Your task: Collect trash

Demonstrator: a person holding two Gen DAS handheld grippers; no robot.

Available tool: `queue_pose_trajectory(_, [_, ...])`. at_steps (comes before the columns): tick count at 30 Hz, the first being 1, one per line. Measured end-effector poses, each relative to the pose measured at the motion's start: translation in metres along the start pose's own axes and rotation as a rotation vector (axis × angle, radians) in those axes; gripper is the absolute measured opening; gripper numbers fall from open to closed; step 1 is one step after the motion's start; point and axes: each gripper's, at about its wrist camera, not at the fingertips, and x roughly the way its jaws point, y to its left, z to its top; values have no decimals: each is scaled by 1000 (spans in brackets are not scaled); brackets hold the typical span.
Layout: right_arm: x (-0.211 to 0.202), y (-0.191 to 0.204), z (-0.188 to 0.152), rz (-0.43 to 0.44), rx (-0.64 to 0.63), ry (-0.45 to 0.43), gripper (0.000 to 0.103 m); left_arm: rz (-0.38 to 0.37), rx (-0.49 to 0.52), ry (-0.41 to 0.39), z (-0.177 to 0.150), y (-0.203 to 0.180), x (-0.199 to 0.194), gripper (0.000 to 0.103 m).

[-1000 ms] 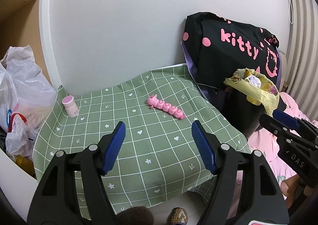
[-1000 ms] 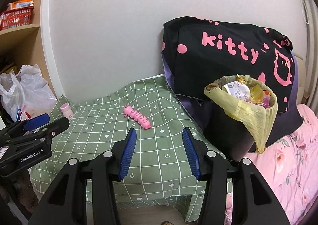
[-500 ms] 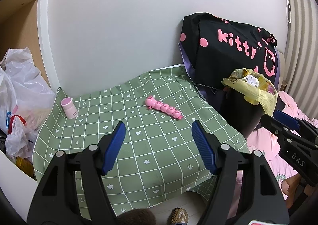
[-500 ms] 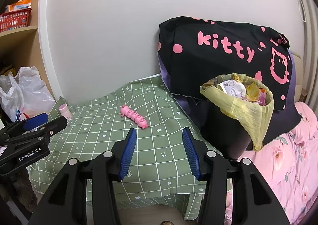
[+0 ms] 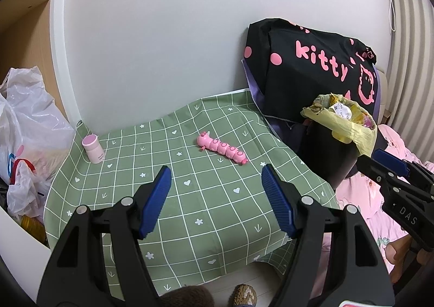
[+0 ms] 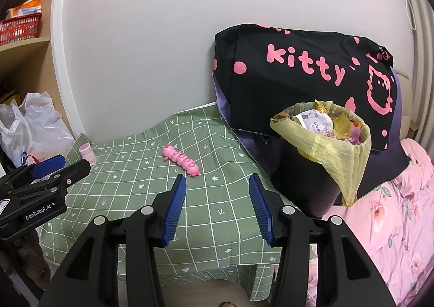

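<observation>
Currently both tongs, left (image 5: 215, 198) and right (image 6: 217, 206), gape empty above the green tablecloth (image 5: 190, 198).

Left gripper (image 5: 215, 186): jaws wide apart, nothing between them, tilted downward. Right gripper (image 6: 217, 200): jaws parted, narrower, empty, tilted downward, level with the left one.

Ahead of the gripper: green tablecloth (image 5: 217, 212) with white grid, hearts and stars. On it, a pink caterpillar toy (image 5: 222, 147) and a pale pink bottle (image 5: 93, 148). Right: black bin (image 6: 301, 171), yellow liner (image 6: 339, 155); black cushion (image 6: 298, 71), pink dots and lettering.
</observation>
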Motion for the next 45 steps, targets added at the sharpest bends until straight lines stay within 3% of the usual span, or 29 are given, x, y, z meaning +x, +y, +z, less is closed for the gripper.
queue_pose_trajectory(45, [-3,-5,2,-23,17,-12,45,-8,4,-22,1,-5,-3,66])
